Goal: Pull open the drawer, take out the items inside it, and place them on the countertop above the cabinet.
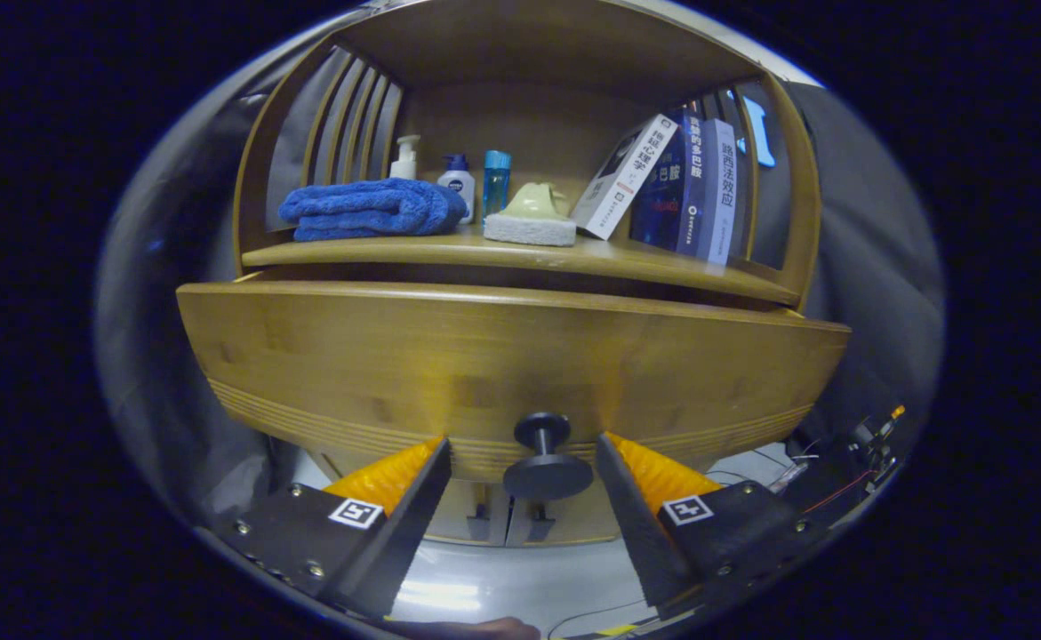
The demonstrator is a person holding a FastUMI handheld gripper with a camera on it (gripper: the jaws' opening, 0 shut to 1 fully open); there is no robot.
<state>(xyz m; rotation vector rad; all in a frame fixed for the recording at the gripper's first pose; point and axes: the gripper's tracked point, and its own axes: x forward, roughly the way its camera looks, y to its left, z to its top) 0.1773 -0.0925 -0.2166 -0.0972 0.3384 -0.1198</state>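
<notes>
While the gripper (523, 462) stands wide, the knob (545, 458) sits between its fingers, touched by neither.
The knob is on the drawer (502, 364) front, which stands out from the cabinet; on the countertop (520, 253) above it lie a towel (369, 209), bottles (458, 178), a sponge (531, 218) and leaning books (671, 182).

Gripper view faces the drawer front (502, 356) closely, level, fingers (413, 484) flanking its knob (545, 458).
</notes>
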